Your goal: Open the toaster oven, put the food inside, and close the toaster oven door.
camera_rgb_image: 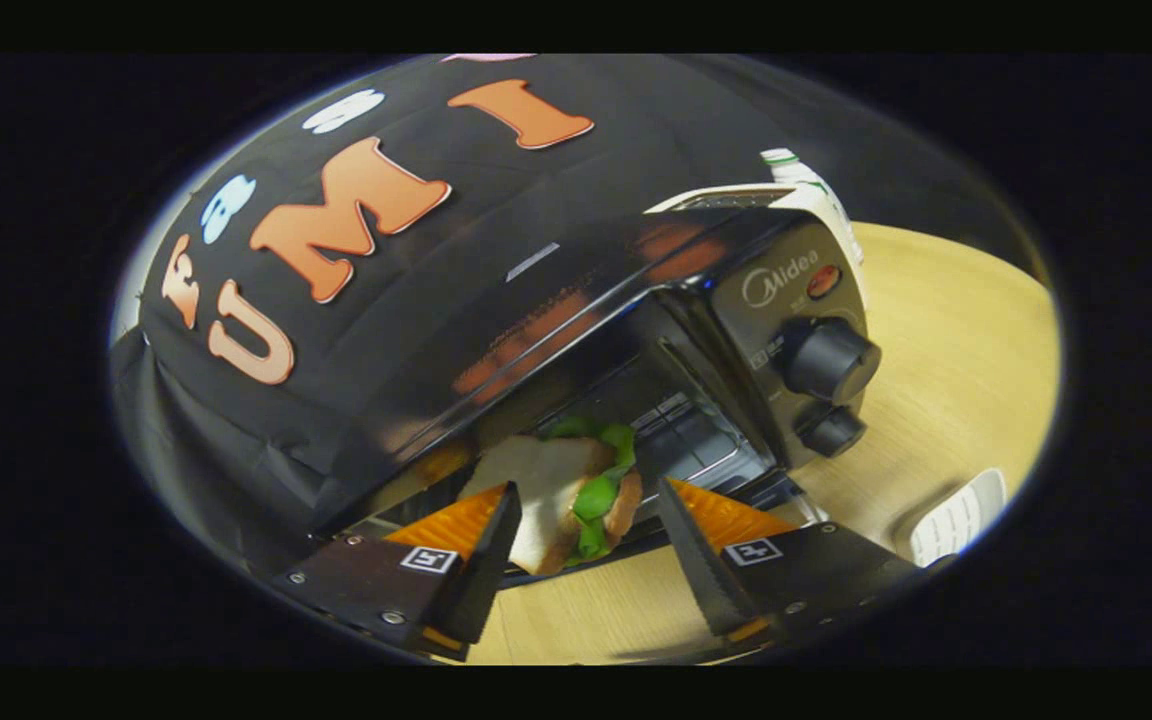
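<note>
1. Toaster oven [576, 300] stands on the wooden table [946, 350] against the black cloth wall [266, 420]; it appears strongly tilted in the gripper view; its glossy dark top reflects orange shapes; its chamber is open toward the gripper.
2. Wooden table is pale, with a light grain; it runs under the oven and out past the oven's control side, and also shows between the two fingers.
3. Control panel [796, 330] sits on the oven's side nearest the bare tabletop; it carries a small orange-red lamp [823, 281] near its top, then a large black knob [829, 359], then a smaller black knob [833, 431] below that.
4. Wire rack [696, 440] shows inside the chamber, beside the control panel and beyond the sandwich.
5. Sandwich [556, 500], two slices of pale bread with green filling between them, stands on edge at the mouth of the oven; it lies between the two fingers and just ahead of them; whether its lower end rests on the oven's door or on the rack cannot be told.
6. Gripper [586, 525] has its fingers spread wide apart; neither finger touches the sandwich; a clear gap shows on each side of the bread.
7. White bottle with a green-banded cap [798, 172] pokes up from behind the oven's far top corner.
8. White ridged object [956, 520] lies on the table, off to the side of the control panel; what it is cannot be told.
</note>
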`<state>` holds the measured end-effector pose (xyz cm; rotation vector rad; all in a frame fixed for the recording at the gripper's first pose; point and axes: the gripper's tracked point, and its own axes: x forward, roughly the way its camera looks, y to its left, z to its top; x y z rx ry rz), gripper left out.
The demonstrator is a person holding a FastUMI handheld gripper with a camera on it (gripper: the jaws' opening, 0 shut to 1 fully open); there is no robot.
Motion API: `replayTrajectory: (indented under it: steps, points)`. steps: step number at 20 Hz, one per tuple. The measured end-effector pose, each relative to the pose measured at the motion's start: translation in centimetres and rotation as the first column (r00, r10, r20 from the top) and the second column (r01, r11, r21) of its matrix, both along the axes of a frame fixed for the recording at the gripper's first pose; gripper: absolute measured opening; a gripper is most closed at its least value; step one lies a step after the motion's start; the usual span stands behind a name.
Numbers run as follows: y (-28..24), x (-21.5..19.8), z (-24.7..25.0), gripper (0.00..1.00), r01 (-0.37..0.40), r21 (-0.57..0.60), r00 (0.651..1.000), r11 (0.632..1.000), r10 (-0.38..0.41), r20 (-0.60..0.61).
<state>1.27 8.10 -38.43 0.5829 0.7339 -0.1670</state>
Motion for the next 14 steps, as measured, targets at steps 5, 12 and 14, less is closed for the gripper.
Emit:
replayTrajectory:
  steps: [5,12,14]
  points:
    - [-0.3,-6.1,2.0,0.92,-0.190,-0.118,0.979,0.975,0.180,-0.094]
    - [2.0,-14.6,1.2,0.93,-0.404,-0.140,0.903,0.904,0.370,-0.218]
    - [2.4,-16.9,0.0,0.93,-0.443,-0.120,0.874,0.888,0.399,-0.276]
